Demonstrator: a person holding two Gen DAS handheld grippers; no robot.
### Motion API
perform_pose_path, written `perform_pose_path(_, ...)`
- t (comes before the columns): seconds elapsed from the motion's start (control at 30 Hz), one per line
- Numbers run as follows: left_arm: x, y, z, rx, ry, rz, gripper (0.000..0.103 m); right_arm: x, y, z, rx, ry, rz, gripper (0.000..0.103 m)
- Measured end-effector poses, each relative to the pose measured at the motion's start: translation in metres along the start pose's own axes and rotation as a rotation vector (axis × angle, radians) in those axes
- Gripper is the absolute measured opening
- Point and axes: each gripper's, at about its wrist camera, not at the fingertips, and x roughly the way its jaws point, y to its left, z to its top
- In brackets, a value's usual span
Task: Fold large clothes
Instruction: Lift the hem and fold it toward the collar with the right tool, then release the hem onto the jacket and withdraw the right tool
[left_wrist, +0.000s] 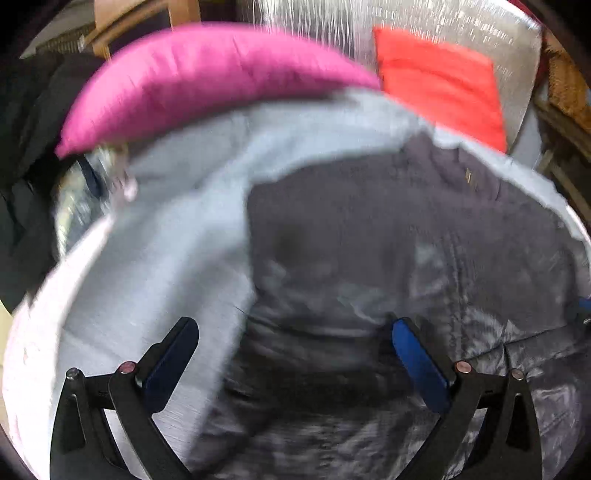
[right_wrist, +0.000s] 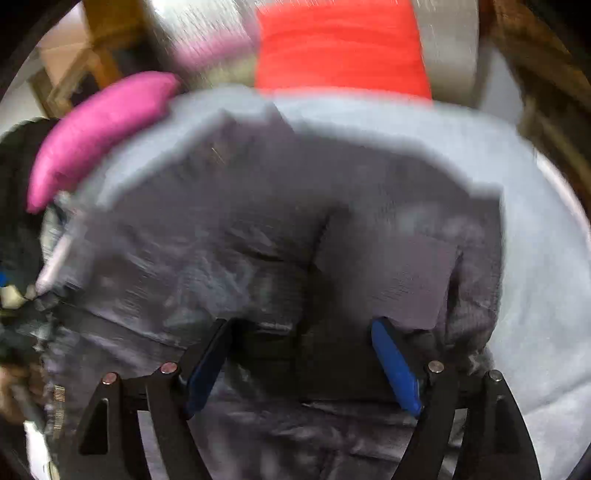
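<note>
Right gripper (right_wrist: 301, 328): your jaws stand wide apart, released, with dark jacket fabric lying under and between the blue pads (right_wrist: 395, 365) but nothing pinched.
Left gripper (left_wrist: 295, 328): also spread wide, holding nothing, over the jacket's edge.
Jacket (left_wrist: 369, 240): dark grey, shiny and quilted, spread on the pale grey sheet (left_wrist: 166, 258) in front of you (a small gold mark near the collar is too blurred to read).
Writing: none you can read anywhere.
Pillows: pink cushion (left_wrist: 207, 81) and red cushion (left_wrist: 439, 81) behind the jacket.
Hard to see: both views are motion-blurred; jacket's near hem is cut off by the frame.
</note>
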Motion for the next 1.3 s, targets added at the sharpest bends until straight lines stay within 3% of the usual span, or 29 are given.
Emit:
perform_pose_path(0.07,-0.011,0.018,0.011,-0.009,-0.055,-0.027,0.103,-0.019,0.007,-0.001,-0.036,-0.065,0.023,0.081)
perform_pose_path(0.13,-0.007,0.041,0.027,-0.073,-0.051,-0.075,0.103,-0.041,0.004,0.004,-0.042,-0.118,0.098,0.081)
perform_pose_path(0.27,0.037,0.089,0.039,-0.316,0.075,-0.261,0.103,-0.075,-0.048,0.022,0.076,-0.237,0.104,0.081)
perform_pose_path(0.33,0.057,0.095,0.037,-0.372,0.134,-0.308,0.103,-0.075,-0.081,0.027,0.185,-0.244,0.088,0.081)
perform_pose_path(0.47,0.080,0.079,0.045,-0.340,0.168,-0.371,0.103,-0.040,-0.151,0.022,0.390,-0.142,0.161,0.081)
perform_pose_path(0.57,0.099,0.061,0.054,-0.289,0.217,-0.412,0.103,-0.011,-0.165,0.026,0.405,-0.083,0.220,0.081)
perform_pose_path(0.6,0.105,0.055,0.056,-0.269,0.224,-0.404,0.103,-0.006,-0.166,0.027,0.405,-0.080,0.234,0.080)
perform_pose_path(0.63,0.108,0.050,0.058,-0.248,0.222,-0.397,0.102,-0.001,-0.162,0.032,0.387,-0.076,0.270,0.068)
perform_pose_path(0.67,0.109,0.043,0.059,-0.215,0.212,-0.392,0.087,0.007,-0.156,0.038,0.354,-0.061,0.298,0.055)
perform_pose_path(0.7,0.110,0.037,0.061,-0.186,0.206,-0.399,0.059,0.008,-0.153,0.042,0.324,-0.042,0.286,0.033)
perform_pose_path(0.73,0.107,0.030,0.065,-0.156,0.204,-0.418,0.046,0.008,-0.144,0.047,0.290,-0.037,0.259,0.016)
perform_pose_path(0.77,0.100,0.026,0.069,-0.134,0.175,-0.403,0.026,0.004,-0.135,0.051,0.245,-0.056,0.244,0.014)
perform_pose_path(0.8,0.091,0.023,0.073,-0.115,0.138,-0.388,0.017,-0.004,-0.125,0.055,0.200,-0.092,0.220,0.012)
perform_pose_path(0.87,0.079,0.022,0.076,-0.111,0.069,-0.399,0.015,-0.028,-0.111,0.054,0.109,-0.177,0.178,0.011)
perform_pose_path(0.9,0.084,0.019,0.073,-0.097,0.066,-0.377,0.015,-0.025,-0.108,0.052,0.088,-0.177,0.143,0.011)
perform_pose_path(0.97,0.113,0.008,0.059,-0.042,0.133,-0.289,0.016,0.011,-0.123,0.040,0.122,-0.060,0.069,0.011)
perform_pose_path(1.0,0.117,0.006,0.054,-0.038,0.121,-0.276,0.016,0.024,-0.125,0.034,0.136,-0.037,0.063,0.014)
perform_pose_path(1.07,0.109,0.001,0.057,-0.026,0.093,-0.238,0.020,0.018,-0.131,0.031,0.227,-0.087,0.102,0.021)
perform_pose_path(1.13,0.097,0.001,0.061,-0.016,0.081,-0.213,0.026,0.007,-0.131,0.032,0.232,-0.103,0.086,0.027)
perform_pose_path(1.23,0.067,0.006,0.064,-0.030,0.019,-0.195,0.040,-0.031,-0.117,0.032,0.181,-0.194,-0.011,0.032)
perform_pose_path(1.3,0.040,0.004,0.063,-0.029,-0.061,-0.179,0.060,-0.061,-0.101,0.030,0.136,-0.265,-0.033,0.034)
